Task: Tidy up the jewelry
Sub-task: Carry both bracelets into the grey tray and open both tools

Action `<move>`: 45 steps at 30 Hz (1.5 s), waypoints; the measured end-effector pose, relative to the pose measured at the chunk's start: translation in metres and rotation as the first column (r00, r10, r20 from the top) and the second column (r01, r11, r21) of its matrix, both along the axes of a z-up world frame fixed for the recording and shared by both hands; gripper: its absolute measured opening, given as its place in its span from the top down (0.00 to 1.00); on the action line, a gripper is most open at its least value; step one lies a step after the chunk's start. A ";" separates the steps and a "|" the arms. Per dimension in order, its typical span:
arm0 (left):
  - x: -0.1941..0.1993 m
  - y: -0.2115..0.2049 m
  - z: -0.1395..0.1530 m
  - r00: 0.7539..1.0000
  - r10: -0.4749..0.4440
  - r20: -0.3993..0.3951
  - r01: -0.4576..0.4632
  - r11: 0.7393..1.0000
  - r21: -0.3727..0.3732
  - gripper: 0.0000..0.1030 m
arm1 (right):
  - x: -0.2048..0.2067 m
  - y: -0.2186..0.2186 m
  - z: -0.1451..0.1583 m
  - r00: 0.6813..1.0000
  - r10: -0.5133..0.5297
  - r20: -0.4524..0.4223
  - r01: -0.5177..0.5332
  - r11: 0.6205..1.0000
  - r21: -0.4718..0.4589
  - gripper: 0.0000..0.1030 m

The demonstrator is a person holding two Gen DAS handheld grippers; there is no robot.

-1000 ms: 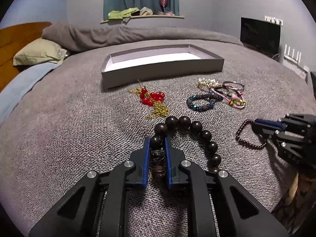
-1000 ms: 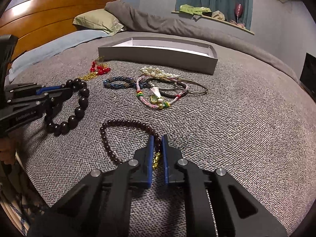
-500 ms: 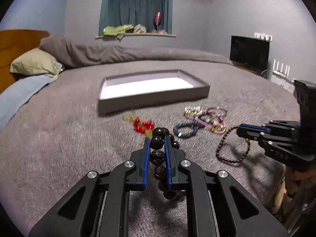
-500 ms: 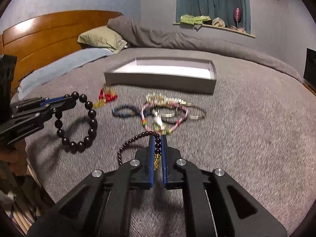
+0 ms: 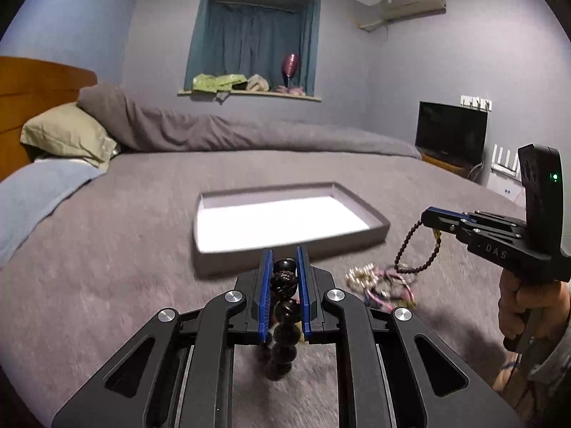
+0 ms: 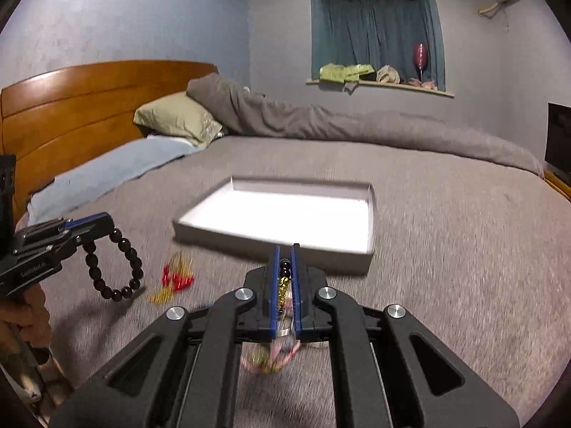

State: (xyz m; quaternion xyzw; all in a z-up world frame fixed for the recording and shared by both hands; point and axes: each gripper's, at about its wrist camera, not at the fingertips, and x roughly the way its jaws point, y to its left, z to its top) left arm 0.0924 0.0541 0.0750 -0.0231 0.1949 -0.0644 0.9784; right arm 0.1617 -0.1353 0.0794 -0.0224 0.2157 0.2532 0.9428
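Both bracelets are off the bed (image 5: 107, 285) and in the air, so the step in hand looks like the carry toward the shallow grey box (image 5: 378, 226) that sits open on the cover ahead of both cameras.

The left hand-held gripper (image 5: 282, 267) is clamped on the big dark-bead bracelet (image 6: 114, 267); the beads sit between its blue pads and the rest of the loop hangs below. The right hand-held gripper (image 6: 284, 260) is pinched nearly together on the thin dark-bead bracelet (image 5: 415, 249), gripping it at the small gold beads, with the loop dangling clear of the cover. In the left wrist view the right one hangs just above the pile of mixed bracelets (image 5: 382, 285), near the box's right front corner.

Still lying on the bed, in front of the box: the red and gold piece (image 6: 175, 280) and that mixed pile. The box floor looks bare, though blur and glare make this uncertain.

The next move, as I judge it, calls for bringing each gripper over the near wall and lowering until the loop rests on the white floor before letting go, so the beads do not bounce out or catch the rim. Setting the two well apart inside would keep them from tangling
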 end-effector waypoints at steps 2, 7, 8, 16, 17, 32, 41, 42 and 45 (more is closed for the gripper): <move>0.005 0.004 0.005 1.000 0.008 0.011 -0.008 1.000 0.001 0.86 | 0.009 0.000 0.006 1.000 -0.002 0.009 0.002 1.000 0.015 0.94; 0.027 0.014 0.023 0.999 0.022 0.048 -0.022 1.000 0.002 0.86 | 0.032 0.002 0.017 0.999 -0.008 0.033 0.007 0.999 0.046 0.94; 0.034 0.014 0.027 0.998 0.019 0.055 -0.019 1.000 0.006 0.86 | 0.038 0.003 0.019 0.999 -0.008 0.035 0.006 0.999 0.054 0.94; 0.078 0.007 0.047 0.995 -0.004 0.099 0.002 1.000 0.025 0.86 | 0.075 0.018 0.020 1.000 0.011 0.025 -0.012 0.999 0.051 0.94; 0.087 0.005 0.047 0.995 -0.009 0.101 0.006 0.999 0.031 0.86 | 0.081 0.020 0.019 1.000 0.013 0.019 -0.014 0.999 0.045 0.94; 0.156 0.005 -0.002 0.999 -0.021 -0.040 0.021 1.000 0.001 0.86 | 0.131 0.037 -0.025 0.993 0.007 -0.119 -0.012 0.999 -0.035 0.94; 0.177 0.029 -0.031 0.983 0.069 -0.170 -0.070 0.998 -0.001 0.86 | 0.151 0.025 -0.042 0.975 -0.040 -0.217 0.036 0.999 -0.020 0.91; 0.177 0.032 -0.032 0.981 0.076 -0.177 -0.077 0.997 -0.003 0.81 | 0.151 0.024 -0.043 0.975 -0.044 -0.219 0.040 0.999 -0.020 0.82; 0.170 0.037 -0.031 0.981 0.099 -0.168 -0.102 0.995 -0.012 0.56 | 0.146 0.022 -0.041 0.978 -0.048 -0.202 0.048 0.999 -0.003 0.50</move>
